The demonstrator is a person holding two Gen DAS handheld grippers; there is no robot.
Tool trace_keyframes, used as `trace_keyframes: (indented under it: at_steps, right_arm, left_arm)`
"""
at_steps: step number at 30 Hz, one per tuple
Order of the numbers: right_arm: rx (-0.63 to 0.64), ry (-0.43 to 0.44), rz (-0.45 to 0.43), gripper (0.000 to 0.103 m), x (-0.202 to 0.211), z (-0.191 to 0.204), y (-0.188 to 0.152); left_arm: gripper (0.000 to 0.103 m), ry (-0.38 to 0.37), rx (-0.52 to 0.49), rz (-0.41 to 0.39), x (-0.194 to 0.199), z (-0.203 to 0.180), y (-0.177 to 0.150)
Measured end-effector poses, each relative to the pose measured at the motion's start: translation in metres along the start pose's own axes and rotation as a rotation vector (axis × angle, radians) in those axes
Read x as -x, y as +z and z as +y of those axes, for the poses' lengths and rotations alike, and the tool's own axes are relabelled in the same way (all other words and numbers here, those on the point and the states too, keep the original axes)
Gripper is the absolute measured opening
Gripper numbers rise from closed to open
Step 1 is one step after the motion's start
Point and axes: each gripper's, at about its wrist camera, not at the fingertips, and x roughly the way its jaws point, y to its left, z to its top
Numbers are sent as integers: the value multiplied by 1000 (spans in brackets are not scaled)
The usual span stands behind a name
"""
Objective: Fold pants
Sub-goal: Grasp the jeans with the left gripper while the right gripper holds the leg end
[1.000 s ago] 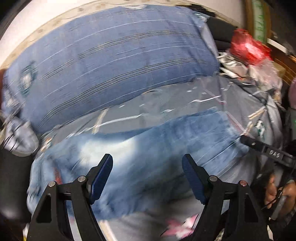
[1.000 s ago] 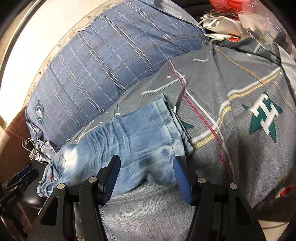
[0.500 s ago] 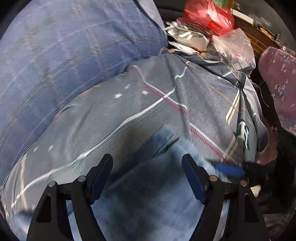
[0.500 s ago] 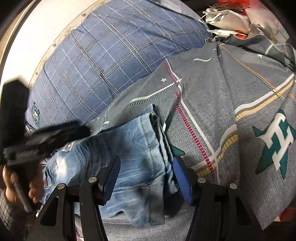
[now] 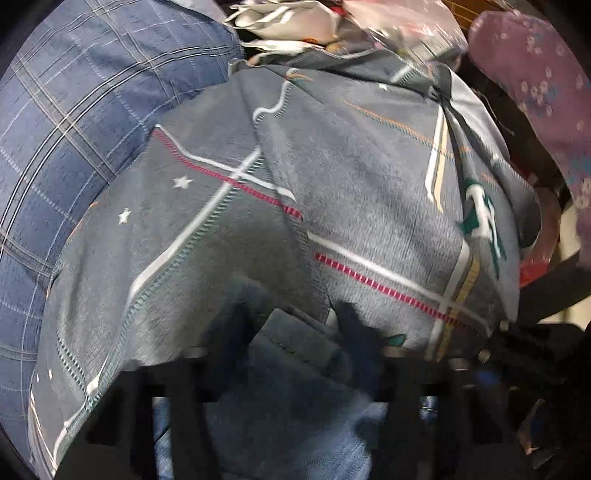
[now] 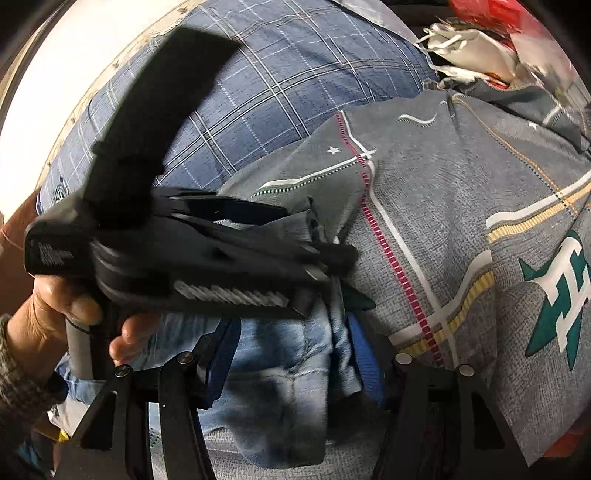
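The light blue jeans lie bunched on a grey patterned blanket. In the left wrist view the jeans' hem end sits between the blurred fingers of my left gripper, which stand narrowed around it. In the right wrist view the left gripper crosses the frame from the left, with the hem end at its tips. My right gripper is open, its blue pads on either side of the denim further along the leg. Whether the left jaws pinch the cloth is blurred.
A blue plaid cushion rises behind the blanket at the left. White bags and clutter lie at the far end. A purple floral cloth is at the right. A hand holds the left gripper's handle.
My left gripper swung from the waist side across to the hem end of the jeans and its fingers narrowed. The right gripper moved slightly closer over the denim and stayed open.
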Motion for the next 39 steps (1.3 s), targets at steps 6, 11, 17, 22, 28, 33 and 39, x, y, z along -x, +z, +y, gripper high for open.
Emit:
trace_keyframes:
  at_steps: [6,11,17,22,28,33,39]
  right_arm:
    - [-77,72,-12,12,16,-11,8]
    - [-88,100,-26,10,32,2,12]
    - [-23,155,-41,9,53,41,18]
    - [25,188,-43,9,54,72,30]
    - [48,88,-58,14,51,75,27]
    - [-69,33,-73,74,53,21,14]
    - [-129,64,-15,74,20,-10,11]
  left_arm:
    - [13,-65,90,-70,29,12,-6]
    - [12,-71,118,-141,56,6,-13]
    - [12,-113,245,-233,91,26,-32]
    - [12,-133,367,-268,108,55,-47]
    - [12,-110,457,-239,92,66,-55]
    - [13,-79,444,-197,64,60,-38]
    - [48,-78,391,-129,22,52,-5]
